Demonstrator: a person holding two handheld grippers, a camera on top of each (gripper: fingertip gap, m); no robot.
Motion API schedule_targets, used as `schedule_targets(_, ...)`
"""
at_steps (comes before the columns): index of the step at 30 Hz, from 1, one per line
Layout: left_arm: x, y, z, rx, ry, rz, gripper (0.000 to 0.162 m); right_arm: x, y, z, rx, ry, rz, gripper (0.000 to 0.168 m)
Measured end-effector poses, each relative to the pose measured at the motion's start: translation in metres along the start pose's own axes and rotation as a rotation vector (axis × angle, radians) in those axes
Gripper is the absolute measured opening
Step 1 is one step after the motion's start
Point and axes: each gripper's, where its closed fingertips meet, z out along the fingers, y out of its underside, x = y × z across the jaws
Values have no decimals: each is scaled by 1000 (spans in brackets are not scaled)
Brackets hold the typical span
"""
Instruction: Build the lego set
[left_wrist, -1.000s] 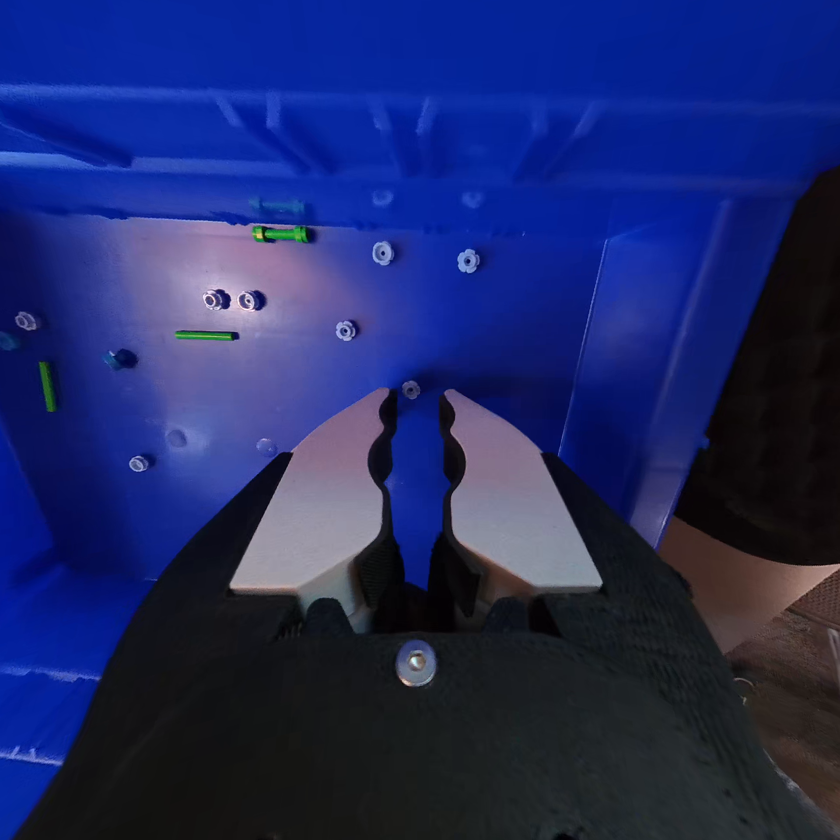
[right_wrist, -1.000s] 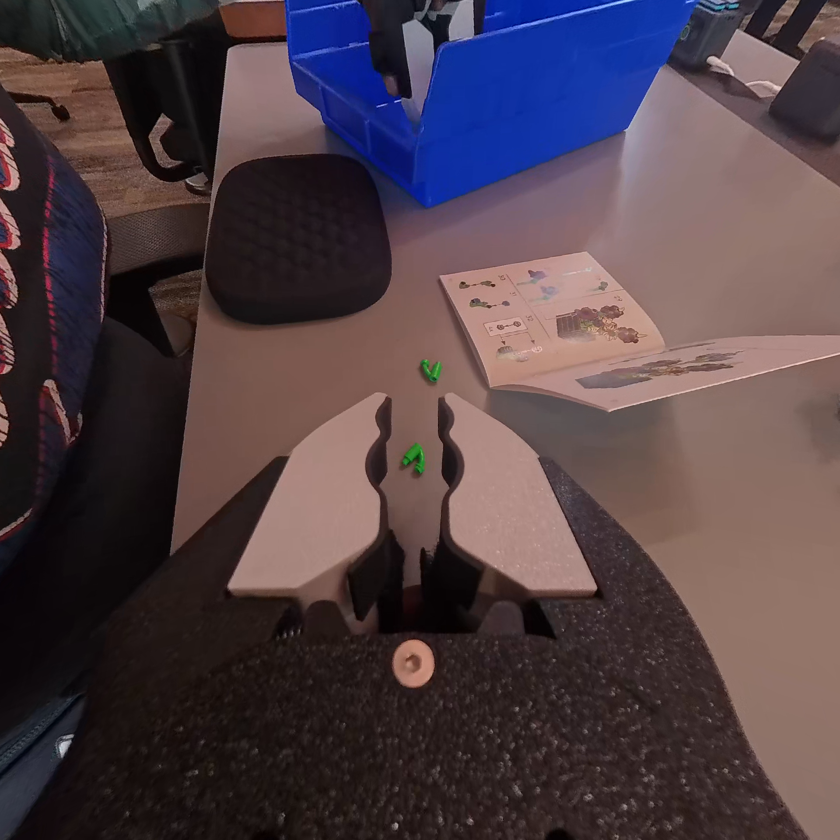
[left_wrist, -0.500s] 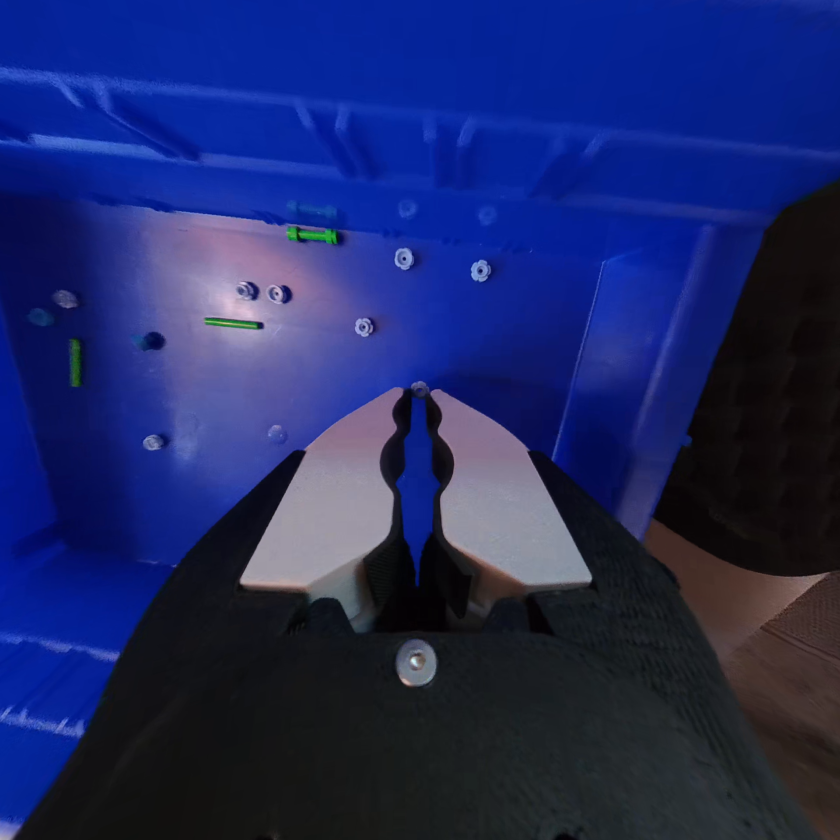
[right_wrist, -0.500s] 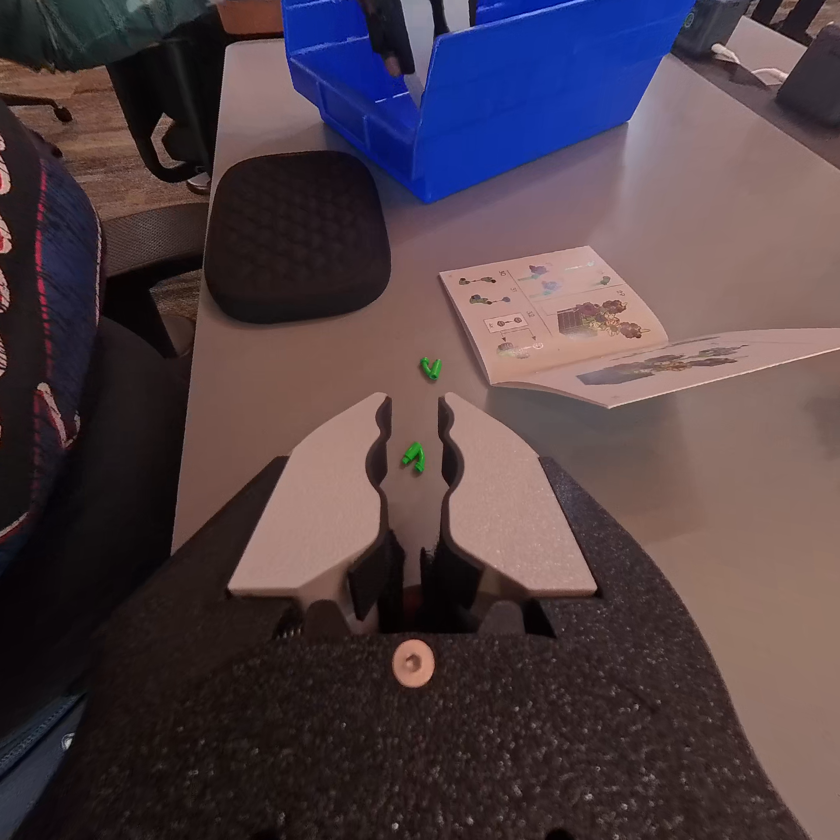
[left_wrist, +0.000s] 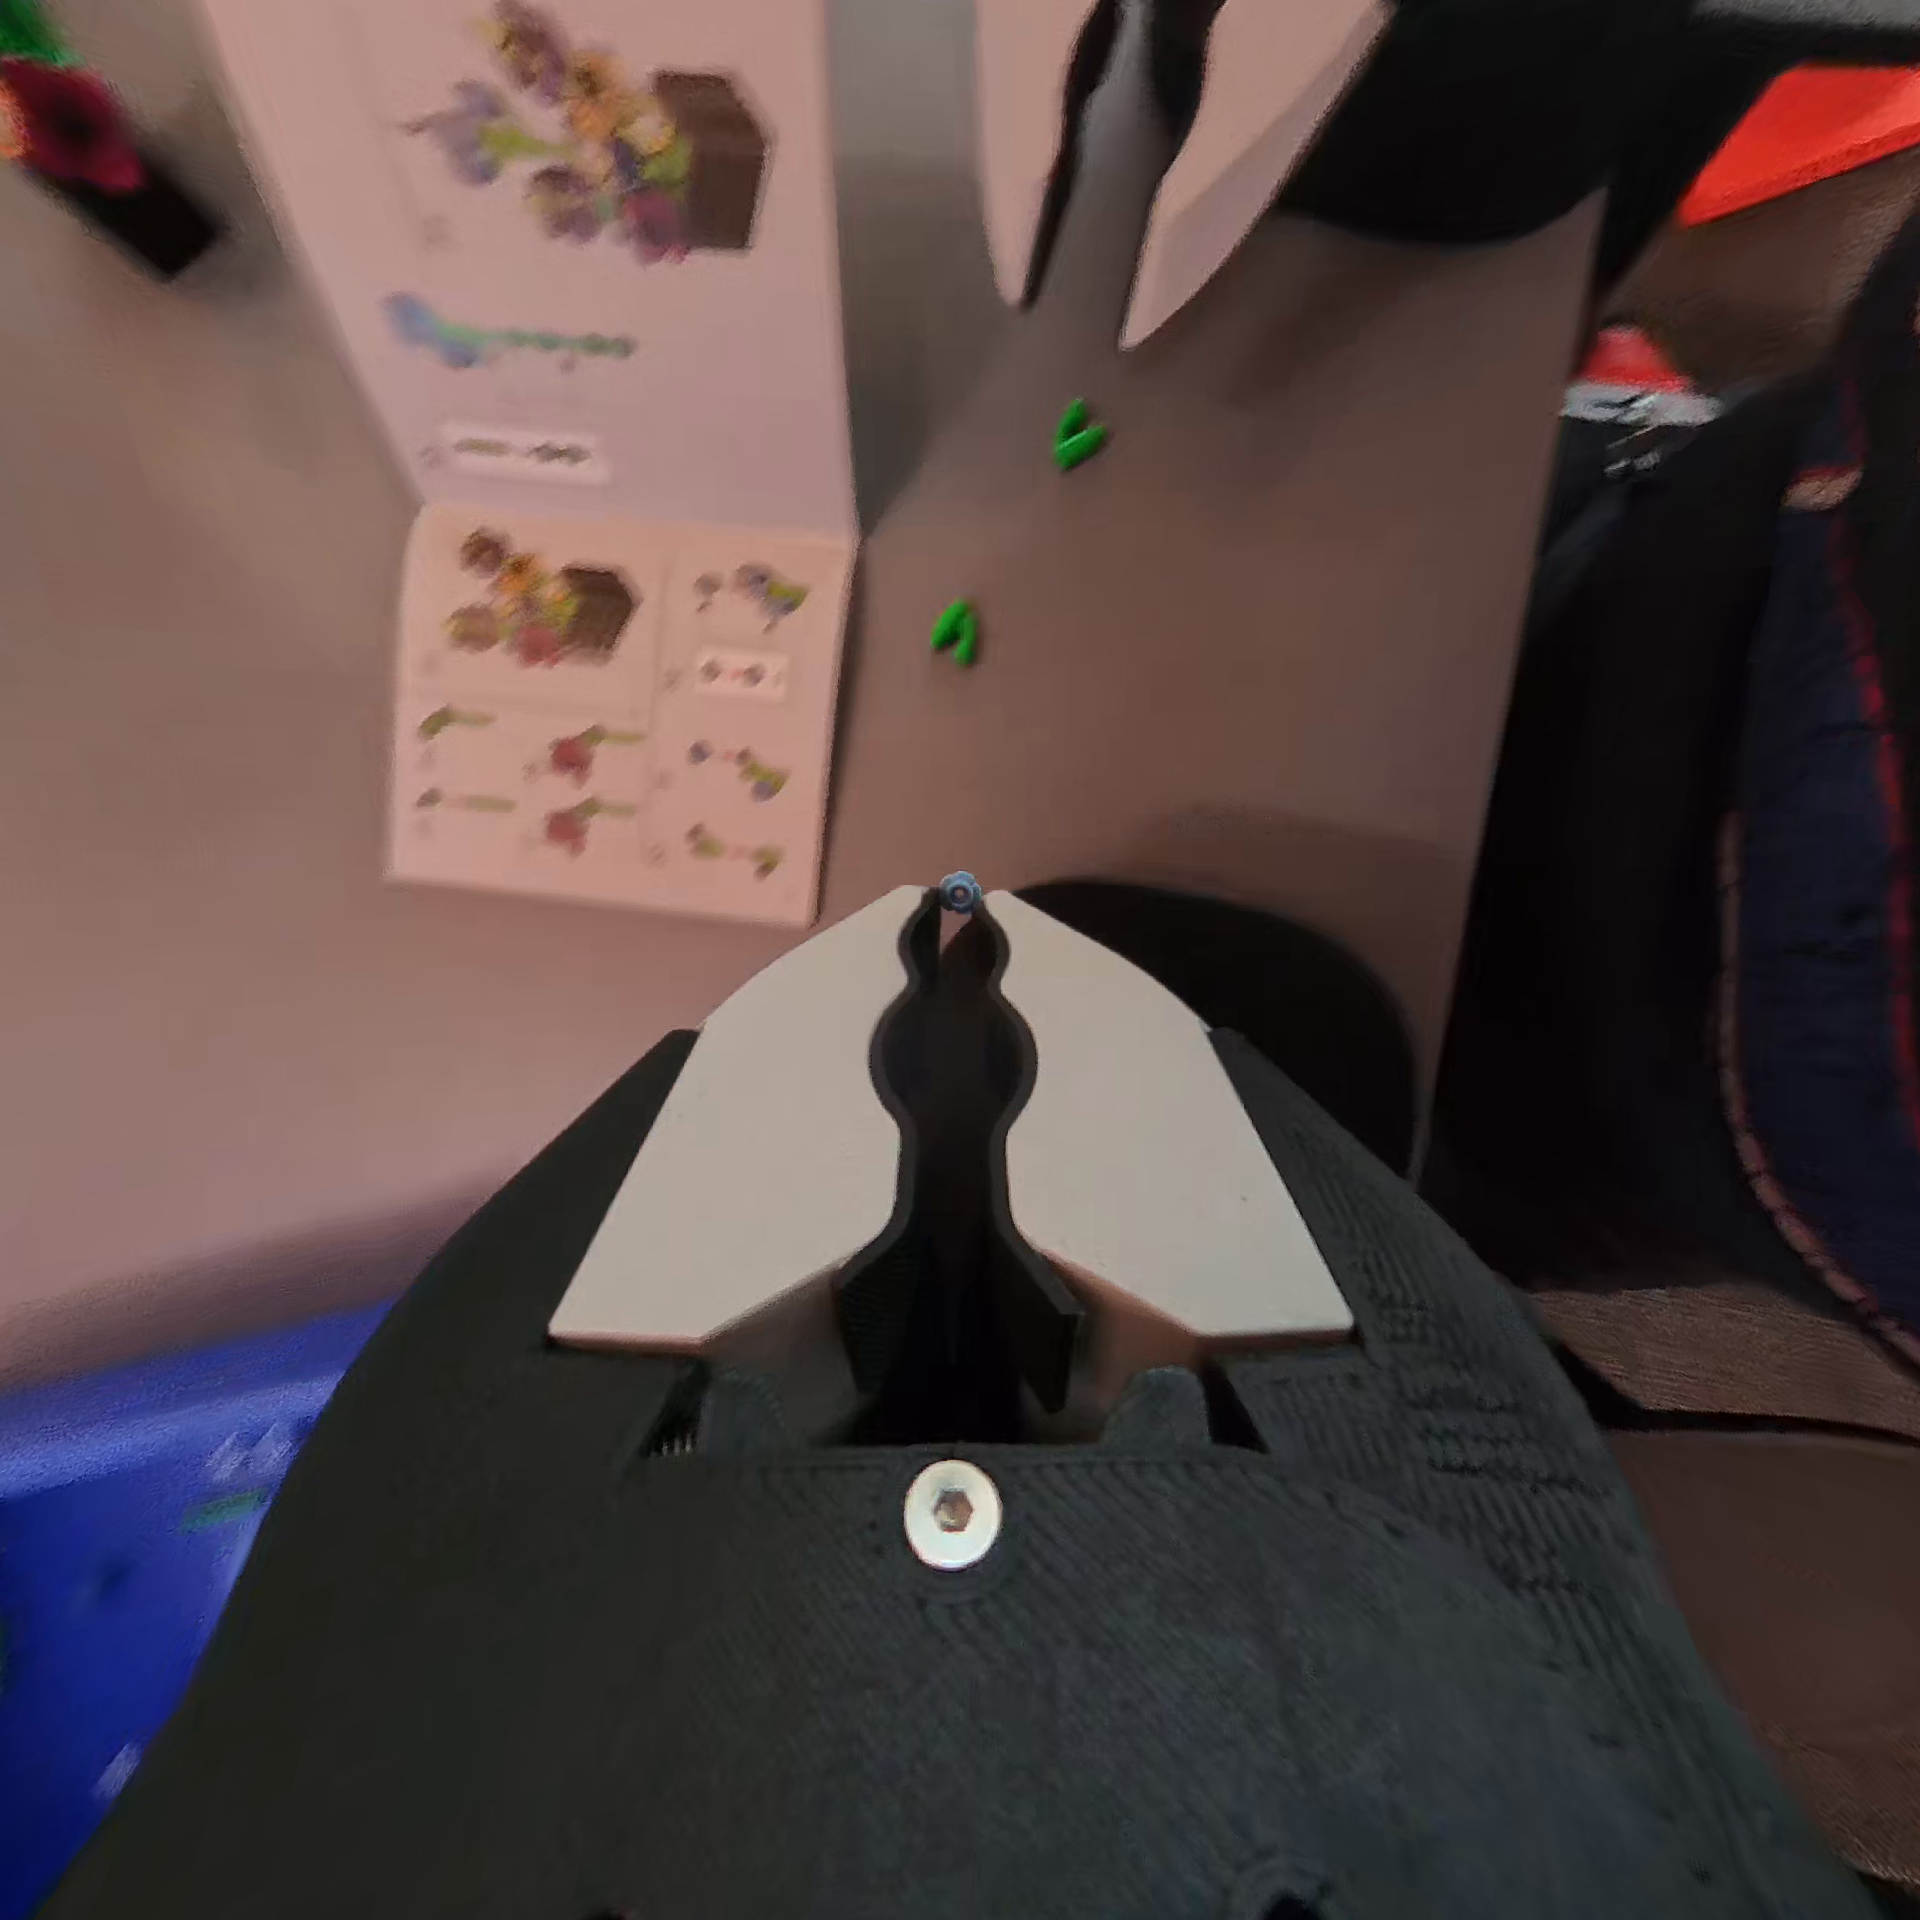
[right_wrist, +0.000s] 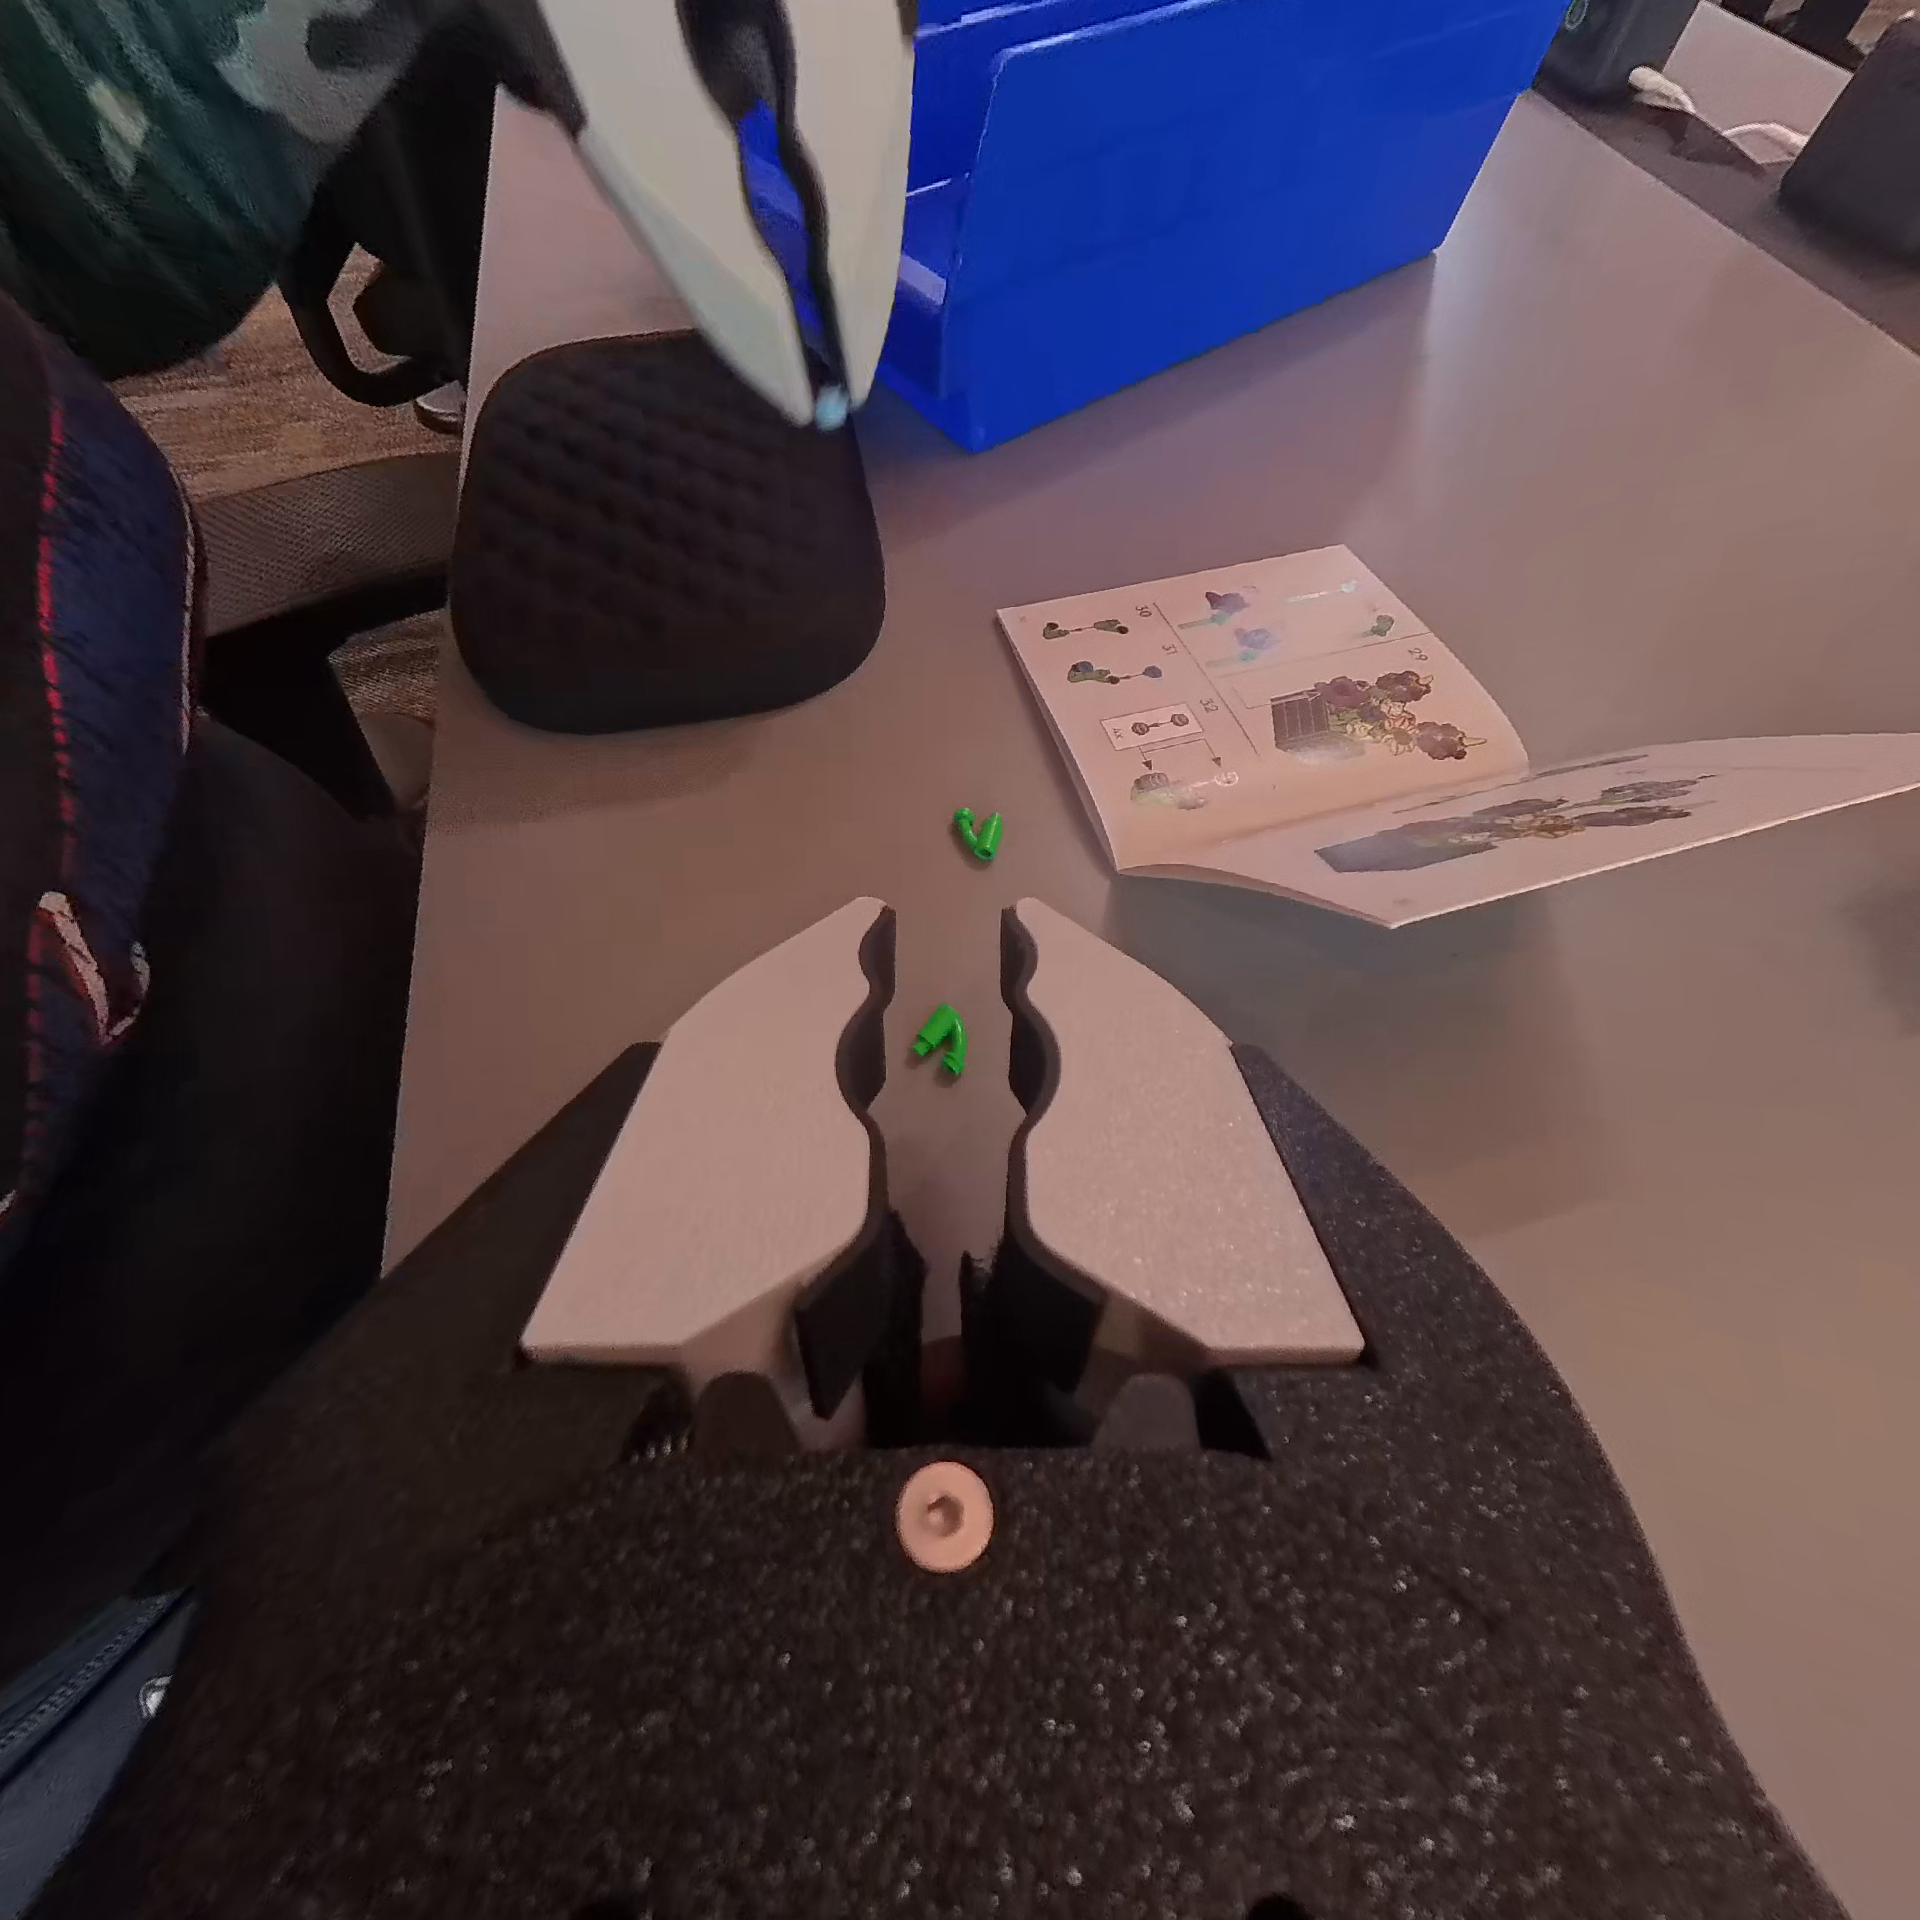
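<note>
The left tool (left_wrist: 958, 902) pinches a tiny pale stud (left_wrist: 958, 894) at its tips, above the desk (left_wrist: 1195, 675). The right tool (right_wrist: 943, 914) hangs narrowly parted over a green piece (right_wrist: 941, 1037). The step looks like fetching parts; next, the stud likely needs setting down beside the greens.

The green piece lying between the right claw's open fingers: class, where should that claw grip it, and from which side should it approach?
Judging from the right wrist view, the green piece is a small bent part lying flat on the grey table. The right claw already straddles it, so come straight down from above and pinch across its two prongs near the bend, probably its thickest part.
</note>
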Motion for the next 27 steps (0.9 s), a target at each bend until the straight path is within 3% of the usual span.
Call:
schedule_targets(5,18,-9,47,-22,116,-33,7,0,-1,-1,14,-1,1,19)
schedule_targets(10,16,-2,79,-152,93,-23,7,0,-2,-2,24,-6,3,19)
schedule_targets(27,17,8,69,-162,84,-60,21,1,-1,-1,26,-19,28,19)
